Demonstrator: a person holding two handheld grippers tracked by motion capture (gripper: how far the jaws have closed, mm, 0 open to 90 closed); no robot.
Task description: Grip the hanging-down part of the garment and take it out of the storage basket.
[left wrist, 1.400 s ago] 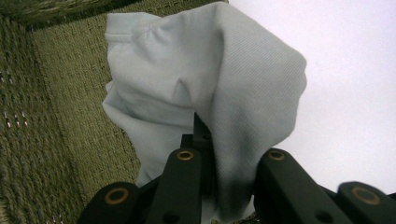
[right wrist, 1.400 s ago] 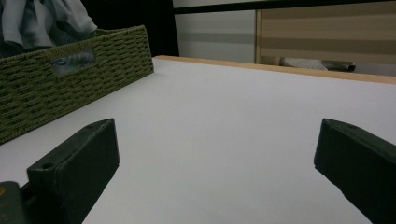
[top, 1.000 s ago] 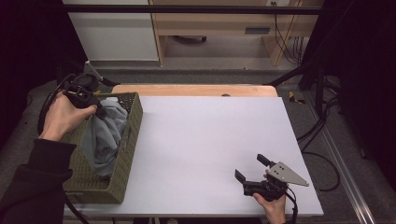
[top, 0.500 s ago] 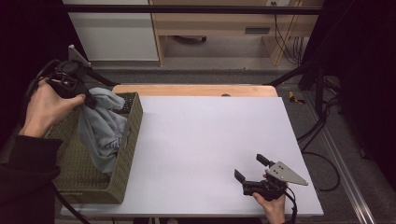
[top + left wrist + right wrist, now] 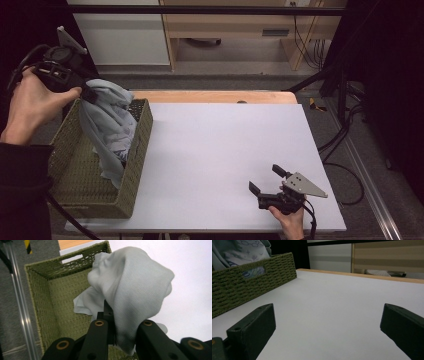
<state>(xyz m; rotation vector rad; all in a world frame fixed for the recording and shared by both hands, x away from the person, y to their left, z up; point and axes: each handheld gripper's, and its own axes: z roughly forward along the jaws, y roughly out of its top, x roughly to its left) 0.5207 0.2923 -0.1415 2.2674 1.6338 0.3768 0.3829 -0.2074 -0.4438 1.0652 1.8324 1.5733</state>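
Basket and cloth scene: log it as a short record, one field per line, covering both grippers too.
table: white top, wooden strip along the far edge
basket: green woven basket at the table's left side
cloth: pale blue-grey cloth, lifted, its lower end hanging into the basket
left gripper: left gripper raised above the basket, jaws shut on the cloth
right gripper: right gripper low at the table's near right, jaws open, holding nothing

Black tongs [image 5: 267, 181] with brass-ringed screws, grey triangular plate, dark sleeve [image 5: 20, 190].
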